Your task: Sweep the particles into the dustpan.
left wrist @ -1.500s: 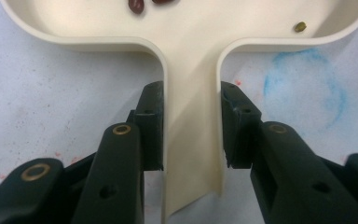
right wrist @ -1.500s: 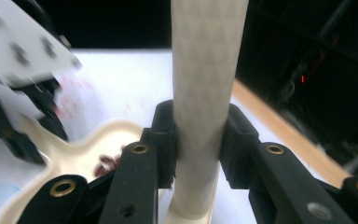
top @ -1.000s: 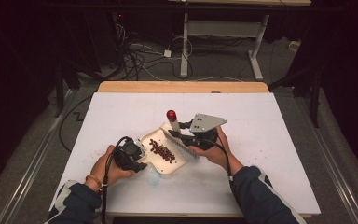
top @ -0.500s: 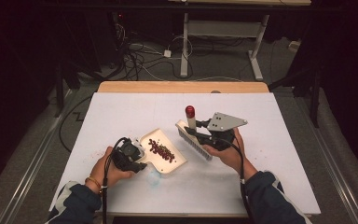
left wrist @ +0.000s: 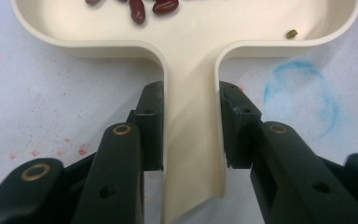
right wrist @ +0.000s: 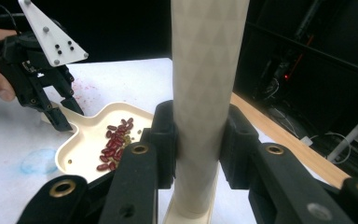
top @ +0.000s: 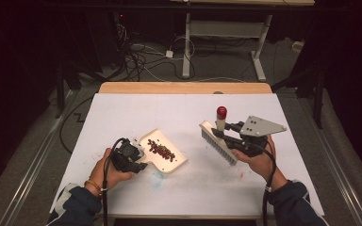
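A cream dustpan lies on the white table left of centre, with several red beans in it. My left gripper is shut on its handle, one jaw on each side. A small green bean sits near the pan's corner. To the right, my right gripper is shut on the cream handle of a brush. The handle stands upright with a red tip, and the bristles hang just above the table. In the right gripper view the dustpan and left gripper lie farther off.
The table is covered with a white sheet bearing a blue smudge and faint red specks. A wooden edge runs along the far side. Cables and a desk frame stand on the floor beyond.
My right gripper has carried the brush to the right, away from the dustpan. The left gripper and dustpan have stayed in place.
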The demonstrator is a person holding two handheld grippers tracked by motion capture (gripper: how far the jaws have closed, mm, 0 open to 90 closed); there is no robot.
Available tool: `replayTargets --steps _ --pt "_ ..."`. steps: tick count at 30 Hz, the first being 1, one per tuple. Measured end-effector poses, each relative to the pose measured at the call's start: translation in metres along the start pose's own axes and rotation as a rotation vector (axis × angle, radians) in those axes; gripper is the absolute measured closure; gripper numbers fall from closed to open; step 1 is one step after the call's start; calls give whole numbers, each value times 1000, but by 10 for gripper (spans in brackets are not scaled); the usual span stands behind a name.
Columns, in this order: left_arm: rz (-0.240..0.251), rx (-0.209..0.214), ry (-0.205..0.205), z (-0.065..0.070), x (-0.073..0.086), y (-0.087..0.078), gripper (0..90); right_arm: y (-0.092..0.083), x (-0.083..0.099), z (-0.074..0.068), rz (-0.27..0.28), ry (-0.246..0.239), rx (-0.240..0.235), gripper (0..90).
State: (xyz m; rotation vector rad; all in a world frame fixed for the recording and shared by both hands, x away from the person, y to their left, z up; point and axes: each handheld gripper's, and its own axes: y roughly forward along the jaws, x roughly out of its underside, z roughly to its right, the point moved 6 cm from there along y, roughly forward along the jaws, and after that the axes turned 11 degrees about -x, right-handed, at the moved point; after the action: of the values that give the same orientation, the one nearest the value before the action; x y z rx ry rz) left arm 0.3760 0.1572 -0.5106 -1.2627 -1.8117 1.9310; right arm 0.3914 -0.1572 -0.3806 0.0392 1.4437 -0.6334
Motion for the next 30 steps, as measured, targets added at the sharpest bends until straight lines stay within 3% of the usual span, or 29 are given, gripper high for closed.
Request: replayTargets --steps 7,15,30 --pt "16 -11 -20 -4 1 -3 634 -29 7 4 -11 7 46 708" --pt "24 -25 -41 -11 6 -6 634 -51 15 9 -26 24 82 708" --pt "22 -45 -101 -26 28 -14 634 -76 28 16 -50 51 130 708"
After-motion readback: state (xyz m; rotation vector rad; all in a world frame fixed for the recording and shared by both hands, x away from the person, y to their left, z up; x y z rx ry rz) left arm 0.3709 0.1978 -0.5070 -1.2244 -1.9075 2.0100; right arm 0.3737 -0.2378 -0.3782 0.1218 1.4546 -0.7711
